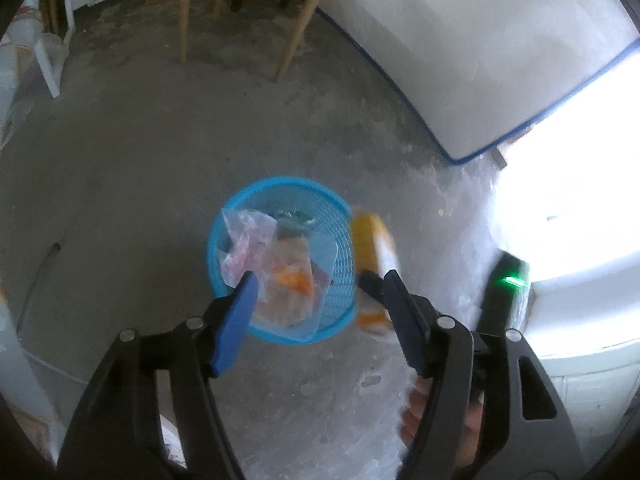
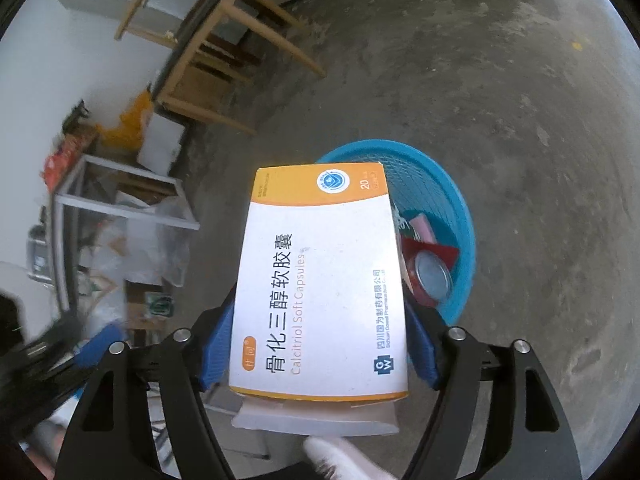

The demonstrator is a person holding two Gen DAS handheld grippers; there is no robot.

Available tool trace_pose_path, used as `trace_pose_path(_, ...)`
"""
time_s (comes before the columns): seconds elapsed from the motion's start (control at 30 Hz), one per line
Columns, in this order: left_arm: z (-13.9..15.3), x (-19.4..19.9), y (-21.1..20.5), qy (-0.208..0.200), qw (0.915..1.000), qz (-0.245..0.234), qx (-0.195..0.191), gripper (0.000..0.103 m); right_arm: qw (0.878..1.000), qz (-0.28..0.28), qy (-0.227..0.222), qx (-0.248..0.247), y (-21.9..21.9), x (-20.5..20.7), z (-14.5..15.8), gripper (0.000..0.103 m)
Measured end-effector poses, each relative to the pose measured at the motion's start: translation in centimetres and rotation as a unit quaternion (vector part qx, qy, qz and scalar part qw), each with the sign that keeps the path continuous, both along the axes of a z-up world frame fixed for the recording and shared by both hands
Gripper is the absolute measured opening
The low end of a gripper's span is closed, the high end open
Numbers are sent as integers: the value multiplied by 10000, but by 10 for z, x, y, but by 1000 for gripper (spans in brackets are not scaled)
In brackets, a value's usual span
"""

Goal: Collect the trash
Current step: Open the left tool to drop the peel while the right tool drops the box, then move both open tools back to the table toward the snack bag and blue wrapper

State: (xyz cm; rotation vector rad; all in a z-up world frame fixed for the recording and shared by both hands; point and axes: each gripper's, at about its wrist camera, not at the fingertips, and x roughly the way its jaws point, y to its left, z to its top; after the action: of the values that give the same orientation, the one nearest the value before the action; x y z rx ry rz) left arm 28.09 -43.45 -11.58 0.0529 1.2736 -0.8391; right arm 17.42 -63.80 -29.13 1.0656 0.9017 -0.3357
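A blue mesh trash basket (image 1: pixel 340 216) stands on the concrete floor; it also shows in the right wrist view (image 2: pixel 456 200). My left gripper (image 1: pixel 320 280) is open above it, and a clear plastic bag with pink and orange scraps (image 1: pixel 280 272) hangs between its fingers over the basket; whether a finger touches the bag is unclear. My right gripper (image 2: pixel 320 320) is shut on a white and orange medicine box (image 2: pixel 320 280), held just left of the basket. The box (image 1: pixel 372 248) shows blurred in the left wrist view. A can (image 2: pixel 432 280) and red wrappers lie in the basket.
A wooden chair (image 1: pixel 248 8) stands behind the basket. A white mattress with blue trim (image 1: pixel 480 60) leans at the right. Cluttered bags, a white frame (image 2: pixel 128 200) and boxes line the wall left of the right gripper.
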Motion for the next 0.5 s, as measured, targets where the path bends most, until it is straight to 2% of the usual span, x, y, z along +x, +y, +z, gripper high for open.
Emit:
trace_pose_path(0.1, 22, 0, 25, -123, 9998, 64, -128, 63, 9964, 357, 684, -354, 6, 28, -26, 74)
trace_pose_path(0.17, 39, 0, 44, -211, 9995, 86, -233, 64, 9930, 453, 920, -592, 9, 34, -33, 74)
trace_pose_path(0.3, 83, -9, 99, -673, 9965, 109, -480, 72, 9934, 259, 876, -700, 6, 20, -29, 78)
trace_pose_path(0.4, 107, -18, 146, -1002, 9928, 230, -616, 77, 9922, 166, 856, -888, 1, 8, -19, 79)
trace_pose_path(0.5, 122, -28, 193, -1158, 9899, 418, -706, 78, 9916, 60, 856, -965, -4, -6, -10, 80)
